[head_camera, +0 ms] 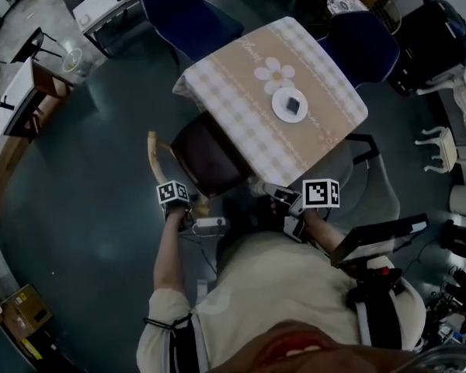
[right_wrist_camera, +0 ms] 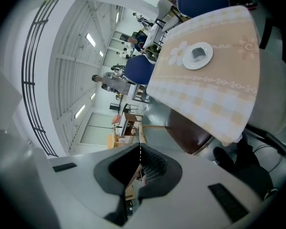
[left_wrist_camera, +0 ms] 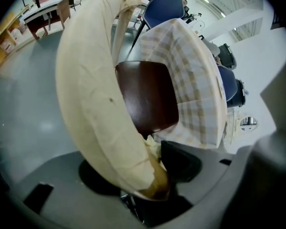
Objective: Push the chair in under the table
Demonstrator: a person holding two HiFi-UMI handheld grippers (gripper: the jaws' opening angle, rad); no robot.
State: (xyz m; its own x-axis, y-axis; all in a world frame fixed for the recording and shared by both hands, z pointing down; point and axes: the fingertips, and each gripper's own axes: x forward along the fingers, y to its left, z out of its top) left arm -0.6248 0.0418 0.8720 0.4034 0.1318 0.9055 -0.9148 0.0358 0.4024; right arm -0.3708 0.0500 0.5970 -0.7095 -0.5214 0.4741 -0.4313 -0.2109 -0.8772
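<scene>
Only its own view shows the left gripper (left_wrist_camera: 148, 176) clamping the cream curved chair backrest (left_wrist_camera: 90, 104); right gripper (right_wrist_camera: 139, 168) closed empty, dark-centred white plate (right_wrist_camera: 198, 55) ahead.

plate: white plate (head_camera: 290, 105) holding a small dark object (head_camera: 293, 106), on the checked tablecloth (head_camera: 241, 123), just below its daisy print (head_camera: 275, 71) | seats: blue chair (head_camera: 182, 10) top centre, second blue chair (head_camera: 365, 41) right of it | right: black bag (head_camera: 439, 33), white carved stool (head_camera: 439, 148) | left: wooden desk (head_camera: 23, 99)

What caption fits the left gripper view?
Left gripper holds the cream curved backrest of the brown-seated chair, its seat partly under the table with beige checked cloth.
</scene>
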